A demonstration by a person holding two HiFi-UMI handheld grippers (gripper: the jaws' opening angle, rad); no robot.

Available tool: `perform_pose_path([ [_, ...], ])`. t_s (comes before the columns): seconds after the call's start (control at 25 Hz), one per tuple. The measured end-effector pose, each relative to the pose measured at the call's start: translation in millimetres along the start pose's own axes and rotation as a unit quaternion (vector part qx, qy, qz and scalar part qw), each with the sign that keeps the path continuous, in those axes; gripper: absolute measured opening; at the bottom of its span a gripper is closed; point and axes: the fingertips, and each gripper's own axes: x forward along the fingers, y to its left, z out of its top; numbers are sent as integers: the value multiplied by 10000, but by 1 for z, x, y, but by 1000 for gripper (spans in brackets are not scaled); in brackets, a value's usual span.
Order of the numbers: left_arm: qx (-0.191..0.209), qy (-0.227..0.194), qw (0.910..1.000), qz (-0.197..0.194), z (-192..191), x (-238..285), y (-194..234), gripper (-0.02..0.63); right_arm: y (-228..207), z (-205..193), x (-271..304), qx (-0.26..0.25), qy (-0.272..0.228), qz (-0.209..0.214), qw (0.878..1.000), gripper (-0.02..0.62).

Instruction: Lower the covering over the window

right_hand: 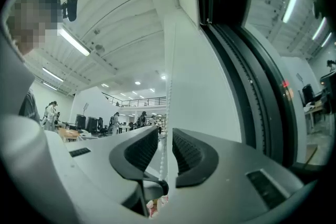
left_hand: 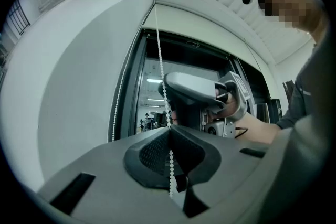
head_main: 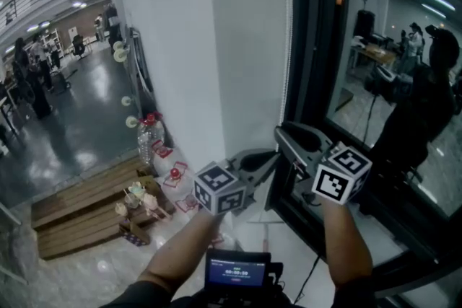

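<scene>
— Jaws first; how does each pair stand?
— By its own view, the left gripper (left_hand: 169, 131) is clamped on the bead chain (left_hand: 160, 76); the two pads meet and the beads run down through the seam between them. The right gripper (right_hand: 165, 147) has its jaws apart; the chain hangs in the gap and neither pad presses on it.
— Does the head view tell as much?
— No; there the chain is only a thin line down the edge of the white wall (head_main: 245, 32), just beside the dark window frame (head_main: 310, 47); both grippers point at it, the right one higher than the left.
— And the covering?
— Only the left gripper view looks up to the top of the window; a pale band (left_hand: 210, 26) lies across it above the dark frame; whether that is the covering I cannot tell. That view also catches the right gripper just above on the chain.
— Anything else?
— Only the head view shows the wooden pallet (head_main: 86, 209) and the water bottle (head_main: 148, 139) on the floor at the left; the right gripper view shows people (right_hand: 115, 122) in a hall.
</scene>
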Motion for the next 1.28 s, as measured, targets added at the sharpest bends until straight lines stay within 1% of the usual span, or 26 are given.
perform_pose_path([
  [0.04,13,-7,10000,-7,0,-1,-1,3,1,-1,3,65,5,22,10000,90],
  [0.08,36,-16,10000,-13,0,-1,-2,3,1,-2,5,130,11,32,9999,61],
  [0.12,60,-22,10000,-15,0,-1,-2,3,2,-3,6,175,6,33,9998,19],
  [0.16,77,-24,10000,-13,0,0,-2,3,2,-4,7,192,-8,28,9998,11],
  [0.4,68,-33,10000,0,-2,-1,0,3,1,-7,7,171,20,56,9998,8],
  [0.52,20,31,10000,-17,-10,-1,-1,3,0,-17,7,212,126,37,9997,8],
  [0.68,-84,257,9996,33,-37,-2,2,3,-3,-41,6,317,386,-52,9987,8],
  [0.88,-275,539,9982,47,-71,-4,3,3,-7,-73,0,553,584,-161,9966,8],
  [1.08,-424,523,9977,3,-82,-3,-3,3,-7,-89,-6,656,562,-138,9962,8],
  [1.28,-524,442,9976,-62,-80,-3,-6,3,-6,-87,-9,690,567,-187,9958,8],
])
